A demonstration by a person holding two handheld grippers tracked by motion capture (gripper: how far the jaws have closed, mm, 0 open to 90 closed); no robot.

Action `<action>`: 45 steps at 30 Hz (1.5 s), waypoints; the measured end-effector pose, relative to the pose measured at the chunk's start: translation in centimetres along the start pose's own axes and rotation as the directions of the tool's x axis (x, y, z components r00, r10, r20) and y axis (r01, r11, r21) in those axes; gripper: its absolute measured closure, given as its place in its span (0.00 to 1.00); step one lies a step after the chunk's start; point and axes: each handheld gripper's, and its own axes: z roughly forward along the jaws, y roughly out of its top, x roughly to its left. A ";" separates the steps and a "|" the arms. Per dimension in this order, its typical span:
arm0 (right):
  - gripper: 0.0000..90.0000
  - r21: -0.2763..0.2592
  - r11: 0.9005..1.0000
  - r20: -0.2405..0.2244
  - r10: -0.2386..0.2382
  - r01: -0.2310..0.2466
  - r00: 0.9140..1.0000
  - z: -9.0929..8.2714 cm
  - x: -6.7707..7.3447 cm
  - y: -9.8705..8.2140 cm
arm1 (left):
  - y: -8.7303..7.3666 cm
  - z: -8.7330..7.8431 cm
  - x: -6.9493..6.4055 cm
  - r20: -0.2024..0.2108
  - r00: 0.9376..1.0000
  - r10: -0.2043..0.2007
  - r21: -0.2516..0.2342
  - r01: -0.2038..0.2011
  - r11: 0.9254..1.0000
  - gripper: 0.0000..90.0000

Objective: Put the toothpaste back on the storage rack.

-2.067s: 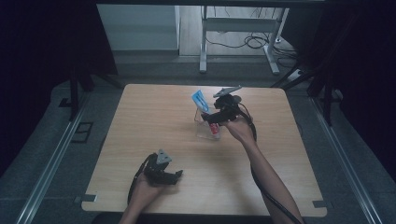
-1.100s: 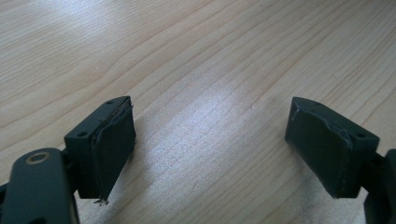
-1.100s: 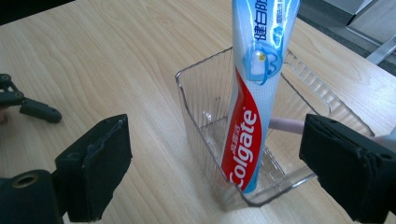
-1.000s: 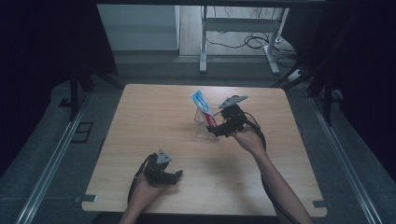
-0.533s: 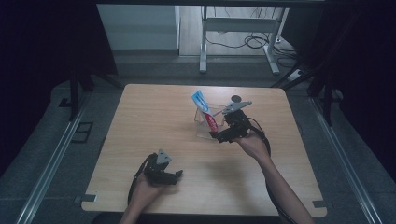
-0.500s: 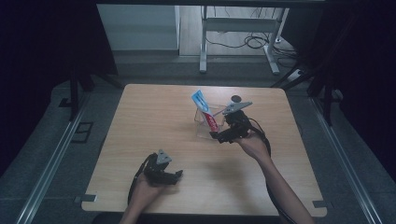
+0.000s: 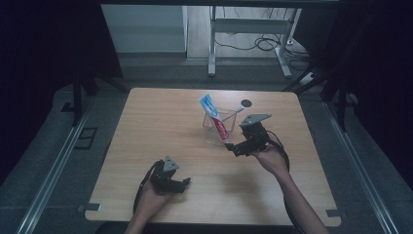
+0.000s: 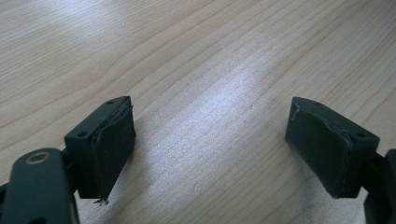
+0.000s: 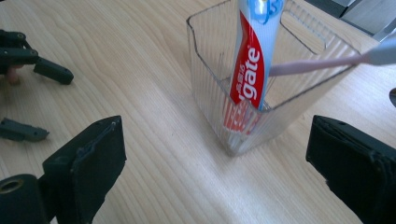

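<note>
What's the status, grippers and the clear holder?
Left gripper open, idle on near table. Right gripper open, empty, just short of the clear holder. Toothpaste tube and toothbrush stand inside. Nothing between.

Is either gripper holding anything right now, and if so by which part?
Nothing is held. The left gripper is open over bare table; the right gripper is open, short of the clear holder with the toothpaste and toothbrush.

Toothpaste tube [image 9: 252, 70], toothbrush [image 9: 322, 63] upright in clear holder [image 9: 210, 93]
</note>
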 end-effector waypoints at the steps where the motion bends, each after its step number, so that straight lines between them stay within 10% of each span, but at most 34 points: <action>1: 0.05 -0.001 1.000 0.002 0.001 -0.001 1.000 -0.1 0.0 -0.2 | 0.0 0.0 0.0 0.000 1.000 -0.001 0.000 0.001 1.000 0.18; 45: 0.07 -0.010 0.994 0.084 0.114 -0.113 0.990 -3.6 -0.3 -12.2 | 0.0 0.0 -0.1 -0.007 1.000 -0.015 -0.003 0.015 1.000 0.18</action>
